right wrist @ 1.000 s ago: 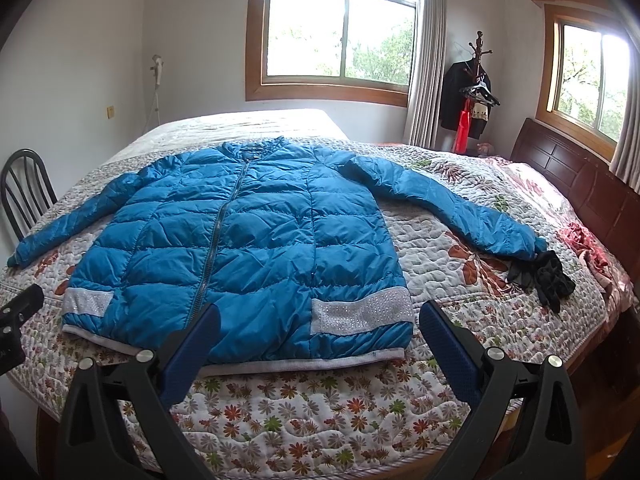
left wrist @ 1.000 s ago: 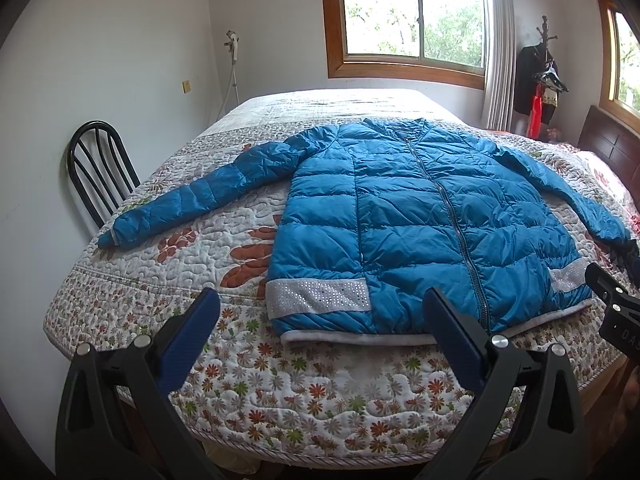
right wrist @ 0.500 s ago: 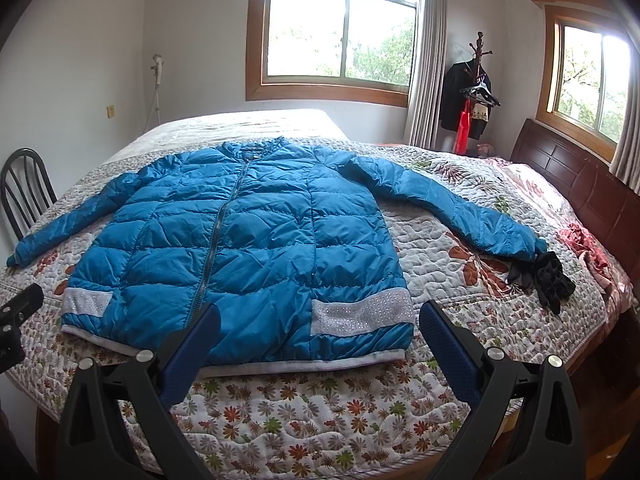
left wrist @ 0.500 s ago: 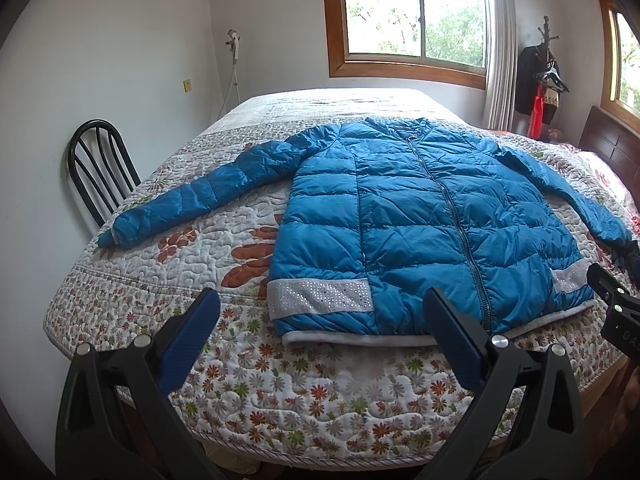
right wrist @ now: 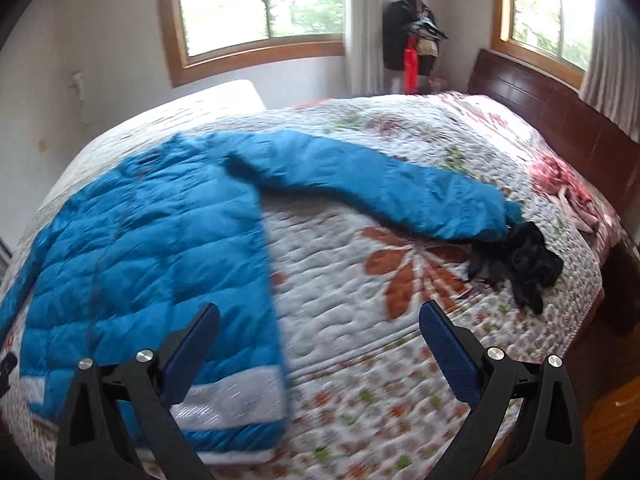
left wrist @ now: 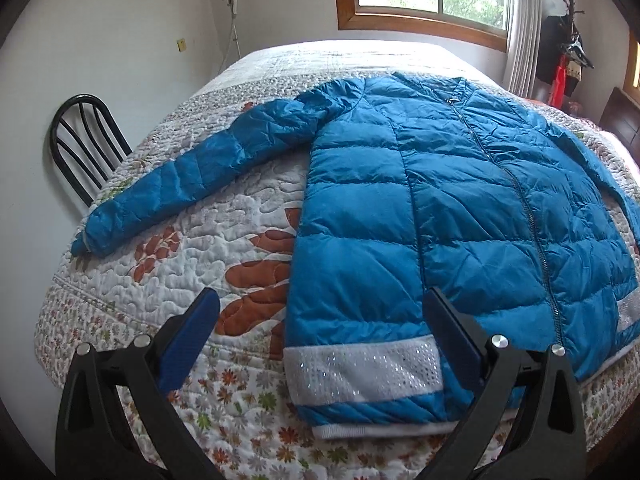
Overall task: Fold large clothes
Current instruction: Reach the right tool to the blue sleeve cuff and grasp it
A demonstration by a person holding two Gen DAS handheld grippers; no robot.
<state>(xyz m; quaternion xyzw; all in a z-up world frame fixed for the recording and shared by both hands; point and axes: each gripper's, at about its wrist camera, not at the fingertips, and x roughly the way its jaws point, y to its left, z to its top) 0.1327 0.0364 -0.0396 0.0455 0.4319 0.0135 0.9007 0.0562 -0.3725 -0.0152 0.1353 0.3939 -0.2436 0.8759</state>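
A blue quilted jacket lies flat and zipped on the bed, front up, both sleeves spread out, with a silver band along the hem. My left gripper hovers open just above the jacket's near-left hem corner, nothing between its fingers. In the right wrist view the jacket fills the left half and its sleeve stretches to the right. My right gripper is open over bare quilt, right of the jacket's side edge.
The floral quilted bedspread covers the bed. A black chair stands at the bed's left side. Black gloves lie by the sleeve cuff. A dark wooden headboard and a coat rack are on the right.
Both grippers have moved in closer over the bed. The left one came down toward the left hem corner; the right one swung right, toward the right sleeve, with motion blur.
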